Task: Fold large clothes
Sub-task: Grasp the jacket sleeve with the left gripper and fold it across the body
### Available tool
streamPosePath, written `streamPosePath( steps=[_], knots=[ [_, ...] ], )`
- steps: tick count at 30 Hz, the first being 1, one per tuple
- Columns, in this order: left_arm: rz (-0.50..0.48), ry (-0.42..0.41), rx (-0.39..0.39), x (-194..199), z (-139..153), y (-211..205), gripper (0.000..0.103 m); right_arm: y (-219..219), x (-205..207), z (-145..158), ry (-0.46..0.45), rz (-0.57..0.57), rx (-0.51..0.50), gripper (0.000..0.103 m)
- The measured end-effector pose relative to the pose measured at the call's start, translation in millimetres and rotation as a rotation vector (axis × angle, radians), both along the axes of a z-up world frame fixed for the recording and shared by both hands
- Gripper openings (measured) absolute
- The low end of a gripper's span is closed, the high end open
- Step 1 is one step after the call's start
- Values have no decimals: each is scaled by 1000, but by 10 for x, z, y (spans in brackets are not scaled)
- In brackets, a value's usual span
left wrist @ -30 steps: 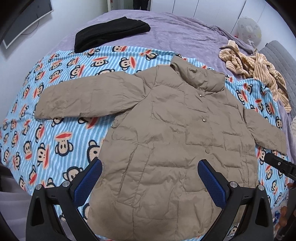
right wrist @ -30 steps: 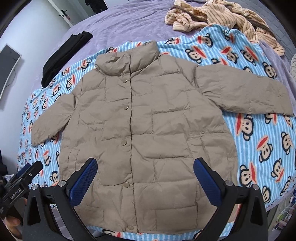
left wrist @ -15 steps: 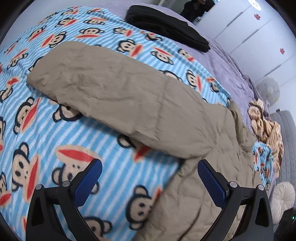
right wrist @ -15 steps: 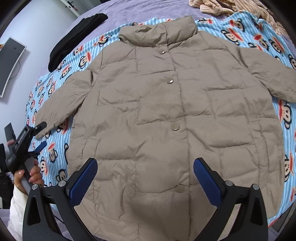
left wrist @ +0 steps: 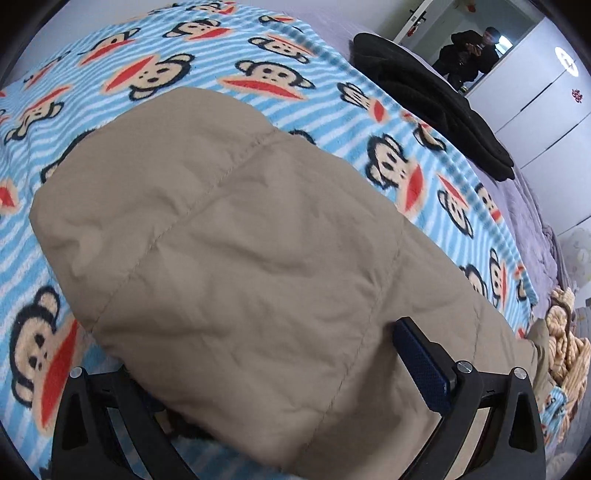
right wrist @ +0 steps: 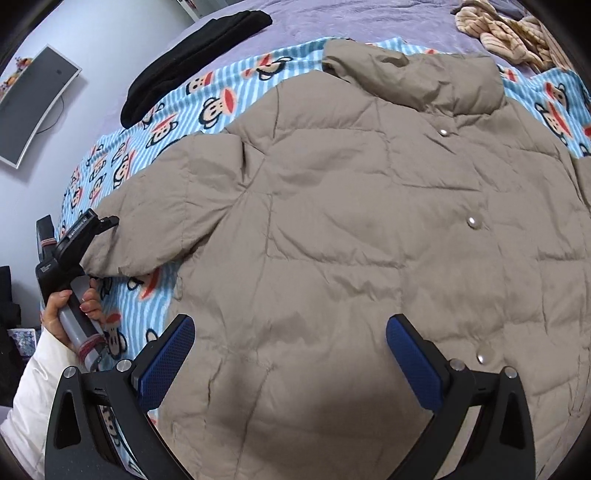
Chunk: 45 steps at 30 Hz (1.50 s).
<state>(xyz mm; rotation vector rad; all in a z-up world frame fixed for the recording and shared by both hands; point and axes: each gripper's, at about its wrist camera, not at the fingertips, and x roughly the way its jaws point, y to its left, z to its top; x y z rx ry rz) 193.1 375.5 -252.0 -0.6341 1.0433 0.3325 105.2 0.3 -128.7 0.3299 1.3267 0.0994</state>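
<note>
A beige padded jacket (right wrist: 351, 206) lies front up, snaps fastened, on a monkey-print blanket (right wrist: 207, 107). Its left sleeve (left wrist: 240, 240) fills the left wrist view. My left gripper (left wrist: 266, 350) is open and straddles that sleeve near the cuff. The right pad (left wrist: 421, 365) shows, while the left one is hidden under the fabric. Seen from the right wrist, the left gripper (right wrist: 92, 225) sits at the sleeve's end, held by a hand (right wrist: 70, 306). My right gripper (right wrist: 291, 328) is open, hovering low over the jacket's lower left body with nothing gripped.
A folded black garment (right wrist: 192, 59) lies on the purple bedspread beyond the blanket. A heap of striped beige clothes (right wrist: 509, 33) sits at the far right. A monitor (right wrist: 33, 107) hangs on the left wall. A person (left wrist: 469, 51) stands in the doorway.
My left gripper has dropped down onto the left sleeve, which now lies between its fingers. The right gripper has moved closer and leftward over the jacket's body.
</note>
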Motion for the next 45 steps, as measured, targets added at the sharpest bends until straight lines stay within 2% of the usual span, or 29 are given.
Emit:
streamPosePath(
  steps=[1, 2, 3, 4, 5, 6, 7, 9, 14, 17, 20, 23, 27, 28, 30, 32, 36, 39, 40, 43, 44, 45],
  knots=[
    [20, 12, 38, 30, 15, 24, 84, 28, 71, 3, -11, 1, 2, 103],
    [35, 38, 94, 63, 46, 4, 75, 64, 145, 15, -28, 0, -1, 103],
    [23, 42, 121, 94, 89, -19, 55, 81, 197, 30, -44, -1, -3, 103],
    [8, 32, 130, 117, 130, -36, 29, 112, 259, 58, -67, -7, -4, 103],
    [-32, 7, 111, 137, 175, -53, 13, 124, 306, 76, -84, -15, 0, 102],
    [-60, -13, 82, 150, 221, -59, 7, 136, 357, 80, -100, -28, 17, 90],
    [-67, -28, 81, 89, 283, -24, 7, 153, 407, 64, -104, -37, 42, 56],
    [-91, -71, 90, 38, 439, -20, 7, 199, 537, -52, -74, -39, 121, 19],
    [-166, -168, 116, -48, 889, -220, 7, 450, 751, -367, -78, -10, 226, 18],
    [-248, -229, 168, -81, 1199, -533, 7, 572, 801, -622, -27, 11, 298, 18],
    [-341, -294, 183, -102, 1494, -974, 7, 649, 854, -862, 50, 46, 306, 18],
    [-459, -340, 168, -101, 1702, -1581, 7, 520, 876, -859, 106, 55, 386, 17],
    [-623, -384, 152, -120, 1809, -2528, 7, 24, 633, -610, 56, 34, 382, 18],
    [-657, -383, 146, -127, 1809, -2754, 7, -149, 552, -542, 40, 15, 352, 18],
    [-740, -377, 140, -148, 1773, -3244, 7, -575, 355, -391, 6, -34, 211, 18],
    [-823, -369, 155, -187, 1676, -3724, 7, -1005, 153, -296, -11, -91, 119, 18],
    [-937, -274, 214, -303, 1195, -4479, 7, -1718, -184, -263, 7, -194, 19, 18],
    [-975, -177, 300, -391, 738, -4736, 7, -2044, -366, -319, 32, -244, 10, 18],
    [-983, -152, 320, -416, 596, -4705, 7, -2095, -404, -350, 36, -251, 22, 18],
    [-1000, -128, 364, -549, 455, -4705, 8, -2090, -430, -400, 37, -249, 49, 18],
    [-1006, -135, 364, -586, 474, -4685, 10, -2101, -438, -409, 37, -247, 48, 18],
    [-1017, -148, 341, -618, 519, -4658, 29, -2085, -421, -411, 35, -244, 52, 19]
  ],
)
